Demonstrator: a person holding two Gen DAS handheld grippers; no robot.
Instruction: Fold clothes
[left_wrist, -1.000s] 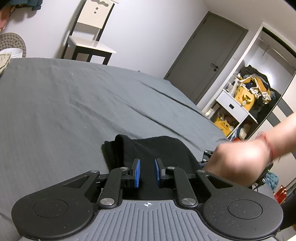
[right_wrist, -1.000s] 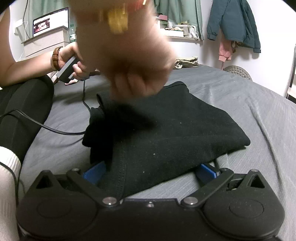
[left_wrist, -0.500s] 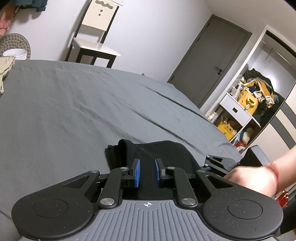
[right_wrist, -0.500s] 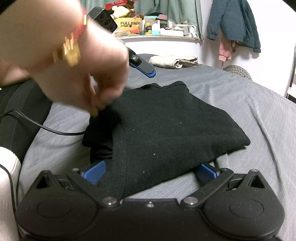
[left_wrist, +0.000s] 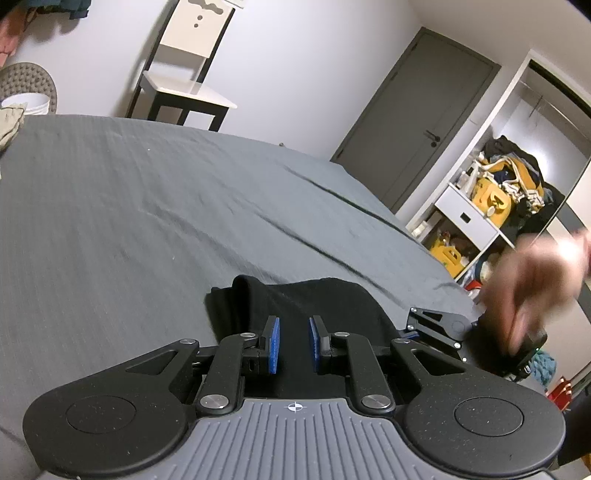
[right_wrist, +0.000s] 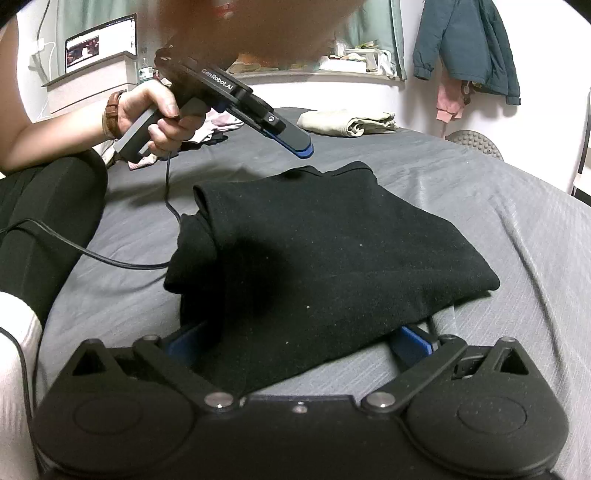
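A folded black garment (right_wrist: 332, 251) lies on the grey bed sheet (right_wrist: 517, 221); its far end shows in the left wrist view as the black garment (left_wrist: 314, 299). My right gripper (right_wrist: 299, 339) rests on the sheet, open wide, with the garment's near edge lying across the gap between its blue fingers (right_wrist: 413, 341). The left gripper (right_wrist: 301, 147) hangs in the air over the garment's far edge, held by a hand (right_wrist: 162, 122). Its blue pads (left_wrist: 274, 345) stand a narrow gap apart with nothing between them. A blurred hand (left_wrist: 535, 280) hovers over the right gripper's body (left_wrist: 436, 325).
A black cable (right_wrist: 110, 258) runs over the sheet on the left beside the person's dark-clad leg (right_wrist: 48, 221). Folded beige clothes (right_wrist: 347, 123) lie at the far side of the bed. A chair (left_wrist: 184, 85) and shelves (left_wrist: 480, 221) stand beyond the bed.
The bare hand has lifted off the black garment and swung toward the right gripper's body. The left gripper has come into the right wrist view, above the garment. The garment stays put.
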